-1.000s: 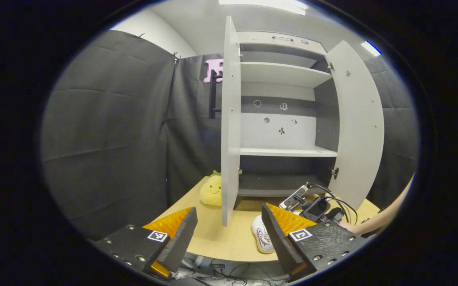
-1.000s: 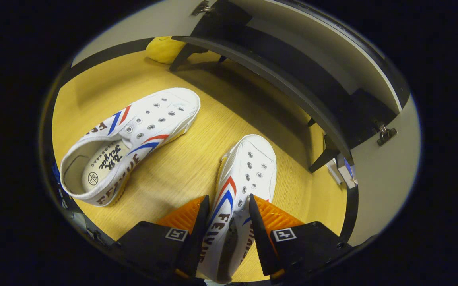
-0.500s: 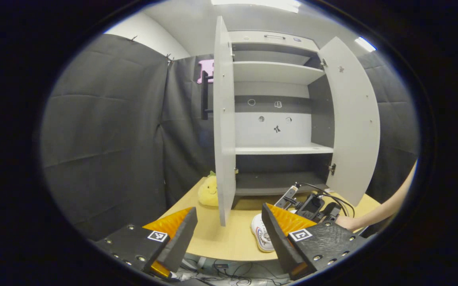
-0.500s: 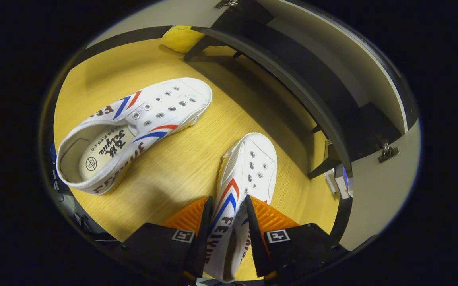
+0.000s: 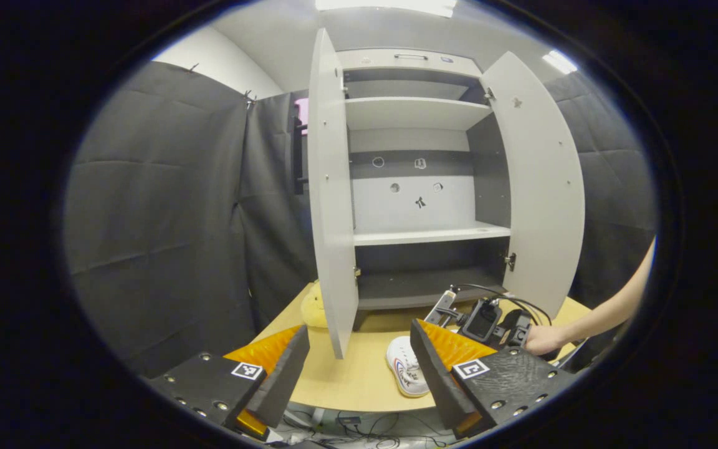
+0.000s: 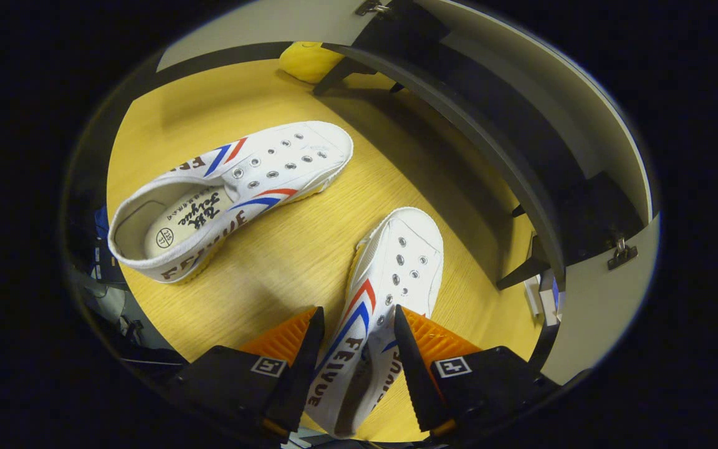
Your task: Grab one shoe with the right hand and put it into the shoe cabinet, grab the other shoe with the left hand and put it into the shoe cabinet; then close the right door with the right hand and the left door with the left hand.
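Observation:
Two white shoes with red and blue stripes lie on the wooden table [image 6: 284,262]. My right gripper [image 6: 359,324] is shut on the near shoe [image 6: 396,268] at its heel end, toe pointing toward the cabinet. The other shoe [image 6: 234,187] lies to the left, its opening facing me. My left gripper [image 5: 359,349] hangs open and empty over the table's front edge. From there I see the shoe cabinet [image 5: 424,234] with both the left door [image 5: 331,187] and the right door [image 5: 540,181] swung open, a shoe [image 5: 404,371] and the right gripper [image 5: 483,318] in a hand [image 5: 543,340].
A yellow plush toy [image 5: 314,305] sits by the left door's foot, also visible as a plush toy [image 6: 309,59]. The cabinet's dark bottom shelf [image 6: 490,143] is bare. Cables hang below the table's front edge [image 5: 359,430]. Black cloth walls stand on both sides.
The left gripper view has swung, so the cabinet sits further left. In the right gripper view the table and the other shoe drifted right while the held shoe stayed between the fingers.

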